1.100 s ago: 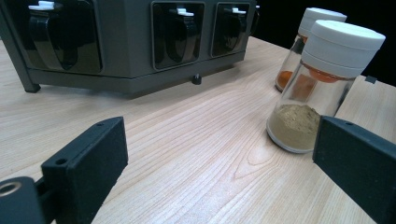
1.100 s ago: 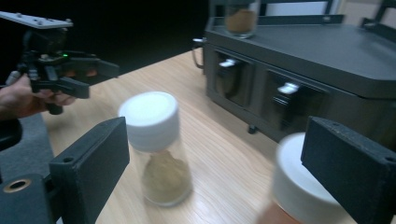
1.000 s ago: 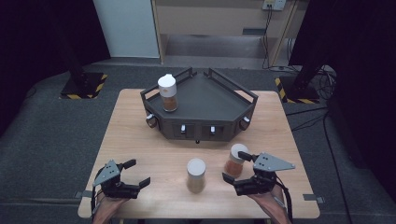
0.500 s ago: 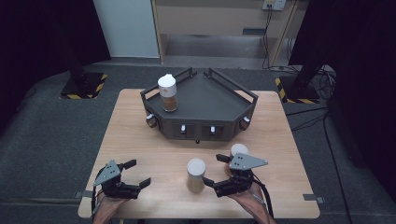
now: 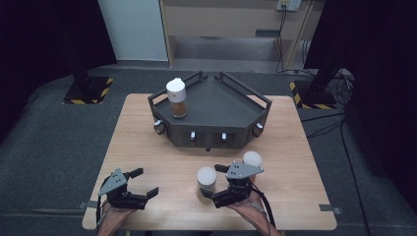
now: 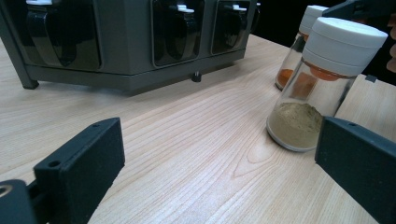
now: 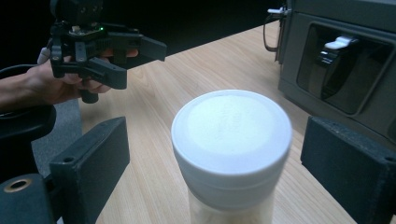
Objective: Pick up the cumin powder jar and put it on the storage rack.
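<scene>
Hiding jar (image 7: 231,154) base — right claw (image 7: 215,154) view crops it.

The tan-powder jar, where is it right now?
In the high view the tan-powder jar stands near the table's front edge, just left of the right claw, between its open jaws, untouched.

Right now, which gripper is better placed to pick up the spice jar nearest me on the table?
Right. The right gripper has its open jaws either side of the spice jar; the left gripper, also open, sits well off to the side.

A lab: black curtains (image 5: 44,39), hazard-taped stand bases (image 5: 88,90), lone wooden table (image 5: 147,142).
</scene>
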A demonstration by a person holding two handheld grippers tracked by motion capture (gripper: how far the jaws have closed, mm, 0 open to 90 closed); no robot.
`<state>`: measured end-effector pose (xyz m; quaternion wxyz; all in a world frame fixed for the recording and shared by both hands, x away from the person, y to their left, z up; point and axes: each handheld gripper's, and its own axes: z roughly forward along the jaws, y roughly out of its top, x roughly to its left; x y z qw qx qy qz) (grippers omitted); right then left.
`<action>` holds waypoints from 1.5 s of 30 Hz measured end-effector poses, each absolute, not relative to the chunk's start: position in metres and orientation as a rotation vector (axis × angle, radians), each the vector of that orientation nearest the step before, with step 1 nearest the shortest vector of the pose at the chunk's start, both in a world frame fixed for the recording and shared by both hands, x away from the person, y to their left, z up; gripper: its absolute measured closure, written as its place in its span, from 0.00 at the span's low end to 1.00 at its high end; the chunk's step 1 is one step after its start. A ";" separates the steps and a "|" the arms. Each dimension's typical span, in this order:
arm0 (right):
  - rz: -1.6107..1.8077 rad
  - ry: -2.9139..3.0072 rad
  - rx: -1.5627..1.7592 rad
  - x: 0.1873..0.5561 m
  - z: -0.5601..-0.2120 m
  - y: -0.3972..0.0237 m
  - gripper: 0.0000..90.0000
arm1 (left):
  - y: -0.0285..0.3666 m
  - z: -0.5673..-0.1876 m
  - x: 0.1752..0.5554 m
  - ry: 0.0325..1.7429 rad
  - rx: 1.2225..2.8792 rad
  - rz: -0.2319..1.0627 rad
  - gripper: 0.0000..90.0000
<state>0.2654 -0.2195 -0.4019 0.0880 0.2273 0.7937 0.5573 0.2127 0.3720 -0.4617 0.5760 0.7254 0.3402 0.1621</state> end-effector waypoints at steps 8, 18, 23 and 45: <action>1.655 2.374 0.692 0.272 -0.411 -0.211 0.09 | 0.372 -0.462 0.213 0.795 1.699 0.378 0.00; 1.636 2.370 0.705 0.278 -0.421 -0.208 0.22 | 0.371 -0.461 0.213 0.792 1.704 0.377 0.00; 1.624 2.335 0.630 0.270 -0.422 -0.209 0.37 | 0.371 -0.461 0.213 0.790 1.706 0.376 0.00; 1.600 2.358 0.644 0.277 -0.390 -0.210 0.37 | 0.371 -0.461 0.214 0.790 1.707 0.373 0.00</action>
